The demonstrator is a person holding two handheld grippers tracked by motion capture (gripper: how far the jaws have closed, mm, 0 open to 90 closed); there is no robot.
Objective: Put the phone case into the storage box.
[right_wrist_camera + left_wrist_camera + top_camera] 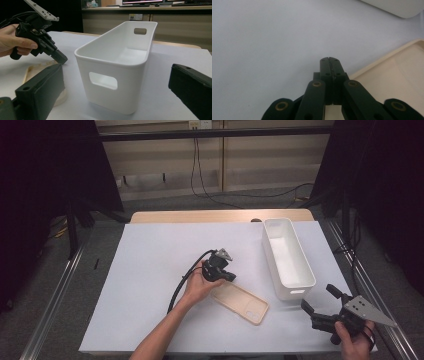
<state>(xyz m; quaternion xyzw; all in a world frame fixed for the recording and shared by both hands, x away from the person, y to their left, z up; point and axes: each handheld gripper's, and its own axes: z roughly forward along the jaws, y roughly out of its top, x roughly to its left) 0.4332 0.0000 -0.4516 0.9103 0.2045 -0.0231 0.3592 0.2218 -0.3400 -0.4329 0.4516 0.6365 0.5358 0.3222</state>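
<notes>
A beige phone case [241, 302] lies open side up on the white table sheet, left of a white bin. My left gripper [231, 276] hovers at the case's upper left end, jaws shut with nothing between them; its own view shows the closed tips [329, 60] over the sheet beside the case's rim [387, 72]. My right gripper [320, 299] is held near the table's front right corner, jaws wide open and empty. In its view the open fingers [42, 85] frame the white bin [117, 65], with the left gripper [61, 58] and the case [35, 68] beyond.
The long white bin [287, 257] with handle cutouts stands empty at the right of the sheet [150, 270]. A wooden table edge [220, 216] shows at the back. Metal rails run along both sides of the table.
</notes>
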